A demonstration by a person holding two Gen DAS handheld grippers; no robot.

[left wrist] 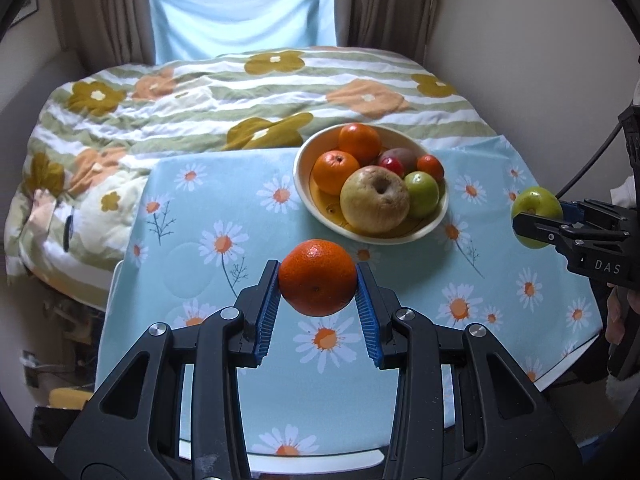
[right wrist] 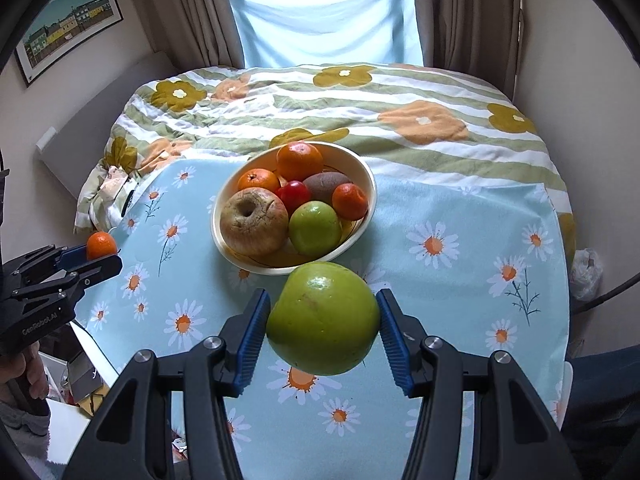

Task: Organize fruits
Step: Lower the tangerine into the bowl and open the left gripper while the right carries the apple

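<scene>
Bedspread (left wrist: 168, 120): striped green and white with large flowers, filling the far left and back of both views.
Left gripper (left wrist: 317, 280): blue pads clamped on an orange (left wrist: 317, 282), held in the air above the tablecloth (left wrist: 240, 208), nearer than the bowl.
Tablecloth: pale blue with daisies.
Bowl (left wrist: 434, 224): cream, resting on the cloth toward its far edge; it holds two oranges, a big yellowish-brown apple (left wrist: 374, 200), a small green apple (left wrist: 422, 194), a brown kiwi, and two small red fruits.
Right gripper (right wrist: 323, 320): pads pressed on a large green apple (right wrist: 323, 318), lifted off the cloth just in front of the bowl.
</scene>
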